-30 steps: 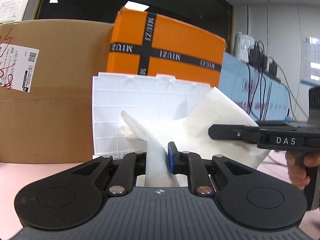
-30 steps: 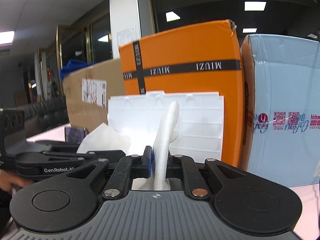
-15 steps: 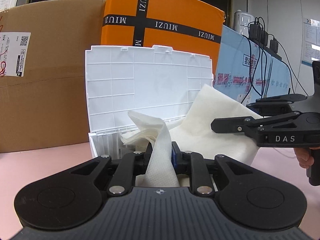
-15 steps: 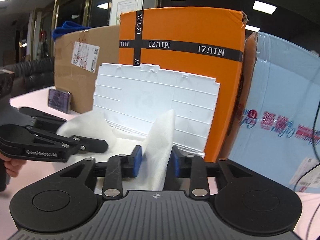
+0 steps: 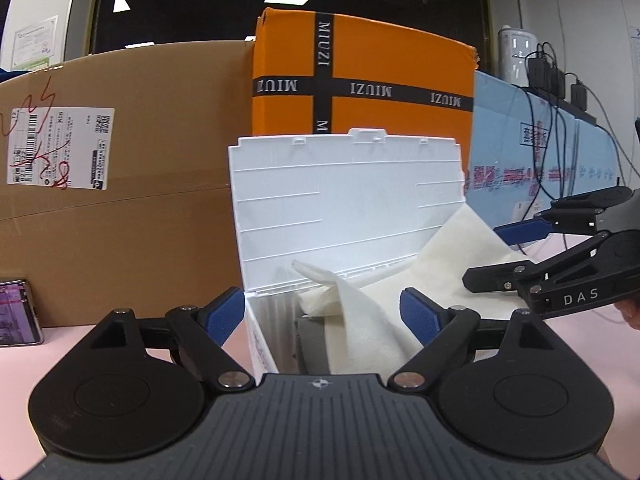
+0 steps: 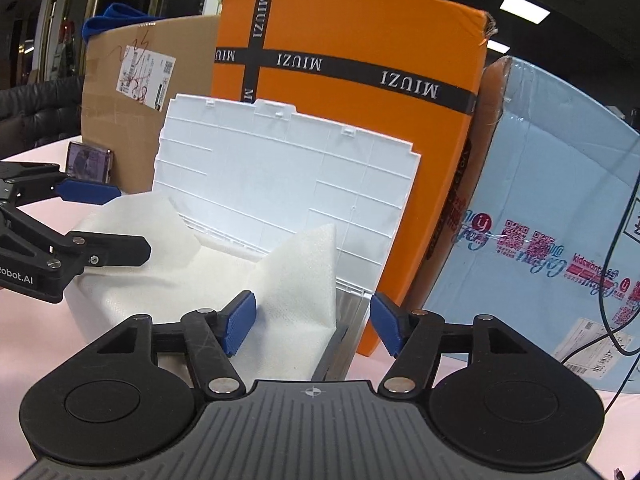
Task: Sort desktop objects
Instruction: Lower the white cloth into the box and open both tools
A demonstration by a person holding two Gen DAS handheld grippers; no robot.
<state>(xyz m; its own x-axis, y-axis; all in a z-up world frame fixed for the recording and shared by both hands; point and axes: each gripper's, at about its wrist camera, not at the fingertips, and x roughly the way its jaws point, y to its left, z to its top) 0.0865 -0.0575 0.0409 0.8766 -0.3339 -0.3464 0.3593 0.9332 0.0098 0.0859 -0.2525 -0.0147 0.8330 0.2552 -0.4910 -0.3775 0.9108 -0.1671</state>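
Observation:
A white plastic box [image 5: 260, 336] stands on the pink table, its ribbed lid [image 5: 344, 208] [image 6: 280, 196] raised upright. A white cloth [image 5: 360, 320] [image 6: 296, 280] lies crumpled in and over the box, its corners sticking up. My left gripper [image 5: 322, 312] is open, its blue pads either side of the box's near corner and the cloth, gripping nothing. My right gripper [image 6: 312, 326] is open too, with a peak of the cloth beside its left pad. Each gripper shows at the edge of the other's view: the right gripper [image 5: 516, 256], the left gripper [image 6: 108, 220].
Behind the white box stand a brown carton [image 5: 120, 200], an orange MIUZI box [image 5: 360, 88] [image 6: 352, 80] and a pale blue box [image 6: 560, 240] with cables. A phone [image 5: 18, 312] [image 6: 88, 160] leans against the brown carton. A hand [image 5: 630, 316] shows at the right edge.
Both grippers held the white cloth above the box, came down to it, and have now opened. The cloth has dropped into and over the box.

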